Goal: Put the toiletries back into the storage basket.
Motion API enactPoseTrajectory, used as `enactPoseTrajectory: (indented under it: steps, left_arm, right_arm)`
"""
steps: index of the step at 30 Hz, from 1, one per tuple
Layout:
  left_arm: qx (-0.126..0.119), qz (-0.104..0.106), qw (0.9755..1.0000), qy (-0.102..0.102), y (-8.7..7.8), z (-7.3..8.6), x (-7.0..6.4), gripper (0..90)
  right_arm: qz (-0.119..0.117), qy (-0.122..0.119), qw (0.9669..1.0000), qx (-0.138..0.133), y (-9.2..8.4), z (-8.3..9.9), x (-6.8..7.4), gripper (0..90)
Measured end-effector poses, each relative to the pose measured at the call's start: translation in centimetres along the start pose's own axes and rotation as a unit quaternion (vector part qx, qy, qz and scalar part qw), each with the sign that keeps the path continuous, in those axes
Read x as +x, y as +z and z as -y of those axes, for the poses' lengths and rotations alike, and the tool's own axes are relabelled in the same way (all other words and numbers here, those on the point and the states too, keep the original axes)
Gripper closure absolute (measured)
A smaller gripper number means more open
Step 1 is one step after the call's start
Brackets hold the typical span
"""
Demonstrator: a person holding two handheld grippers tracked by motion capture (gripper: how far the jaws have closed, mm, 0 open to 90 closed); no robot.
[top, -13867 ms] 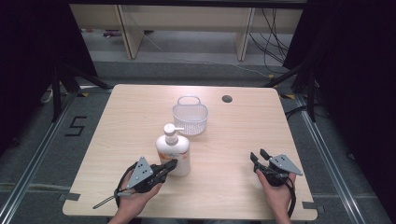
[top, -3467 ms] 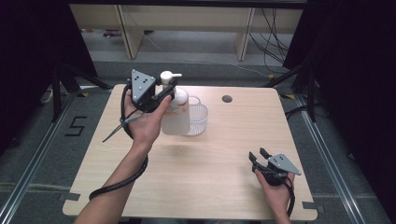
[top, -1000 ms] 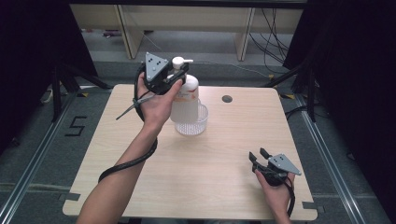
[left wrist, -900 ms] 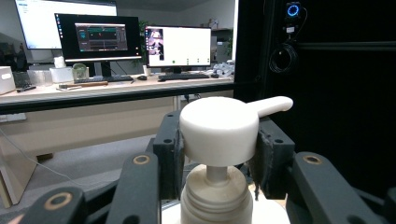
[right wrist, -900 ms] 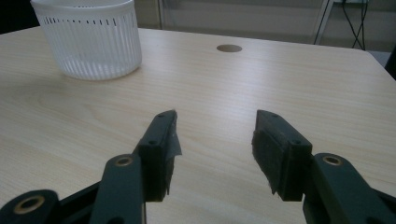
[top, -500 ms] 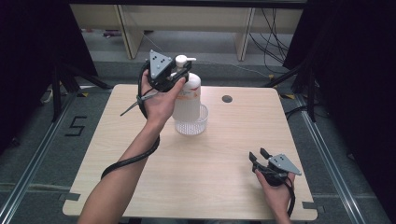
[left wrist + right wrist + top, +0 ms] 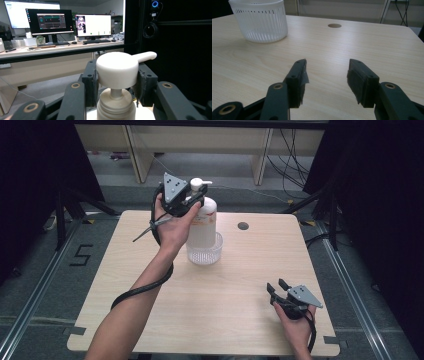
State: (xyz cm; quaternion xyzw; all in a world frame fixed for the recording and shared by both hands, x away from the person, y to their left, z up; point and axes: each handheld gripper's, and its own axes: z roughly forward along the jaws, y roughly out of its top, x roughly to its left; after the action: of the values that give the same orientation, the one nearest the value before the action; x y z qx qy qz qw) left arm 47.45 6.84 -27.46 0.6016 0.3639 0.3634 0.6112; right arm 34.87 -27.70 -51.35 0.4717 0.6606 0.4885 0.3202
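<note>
The white plastic pump bottle (image 7: 202,222) with its round spouted head stands upright, its base inside the one white ribbed plastic basket (image 7: 205,254) on the pale wooden table (image 7: 225,310); the left gripper (image 7: 192,202) is clamped on its pump head; the right gripper (image 7: 276,287) rests near the table's edge, jaws apart around nothing; one bottle, one basket, two grippers.

Smooth white plastic pump bottle (image 7: 201,222); ribbed translucent plastic basket (image 7: 204,254); matt pale wood table (image 7: 220,315)
</note>
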Motion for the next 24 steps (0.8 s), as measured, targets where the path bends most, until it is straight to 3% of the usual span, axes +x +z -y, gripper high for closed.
enactPoseTrajectory:
  steps: [6,8,9,12,15,24]
  left_arm:
    - [0.0,0.001,1.0,0.0,0.4,0.3,0.1,59.2]
    - [0.0,0.001,1.0,0.001,0.5,0.3,0.1,59.2]
    - [0.001,0.001,1.0,0.001,0.6,0.3,0.1,59.2]
    - [-0.001,0.001,1.0,0.001,0.8,0.3,0.1,59.2]
    - [0.002,0.002,1.0,0.003,1.0,0.3,0.1,59.2]
    - [0.006,-0.002,1.0,0.006,1.7,0.8,0.5,59.2]
  right_arm:
    - [0.001,-0.002,1.0,0.0,0.0,0.0,0.0,49.7]
    - [0.002,-0.012,0.9999,0.004,-0.1,-0.1,-0.2,49.7]
    - [0.002,0.01,0.9999,0.006,-0.1,0.0,0.1,49.8]
    - [-0.003,0.002,1.0,0.006,-0.1,0.0,-0.1,49.7]
    - [0.001,0.014,0.9999,0.006,-0.1,0.0,0.2,49.8]
    - [0.0,0.01,0.9999,0.005,-0.1,0.0,0.1,49.8]
